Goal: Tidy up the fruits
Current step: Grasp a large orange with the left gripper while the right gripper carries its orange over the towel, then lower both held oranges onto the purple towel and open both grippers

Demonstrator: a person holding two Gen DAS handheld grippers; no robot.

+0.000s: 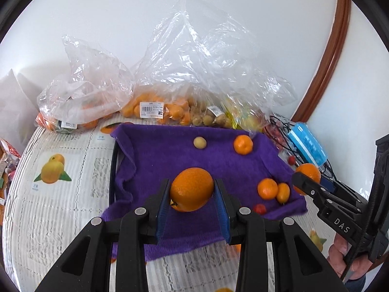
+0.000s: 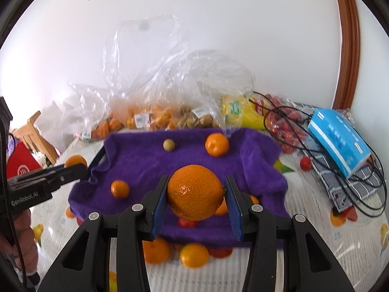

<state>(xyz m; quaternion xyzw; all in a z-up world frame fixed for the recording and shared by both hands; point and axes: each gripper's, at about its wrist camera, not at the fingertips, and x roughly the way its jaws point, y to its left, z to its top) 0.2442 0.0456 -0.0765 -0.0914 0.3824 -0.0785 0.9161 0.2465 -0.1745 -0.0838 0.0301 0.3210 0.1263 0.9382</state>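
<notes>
My left gripper (image 1: 191,191) is shut on a large orange (image 1: 191,188) and holds it above the purple towel (image 1: 155,155). My right gripper (image 2: 195,194) is shut on a mandarin (image 2: 195,192) above the same towel (image 2: 145,160). The right gripper also shows at the right of the left wrist view (image 1: 305,182), and the left gripper at the left of the right wrist view (image 2: 70,169). On the towel lie a mandarin (image 1: 243,144), a small yellowish fruit (image 1: 199,142), another mandarin (image 1: 267,188), a kumquat (image 1: 283,193) and a cherry tomato (image 1: 260,208).
Clear plastic bags (image 1: 150,108) of oranges, kumquats and small fruits stand behind the towel against the wall. A blue box (image 2: 340,141), black cables, a checked cloth and a bag of red tomatoes (image 2: 284,124) lie at the right. Loose oranges (image 2: 193,255) lie by the towel's near edge.
</notes>
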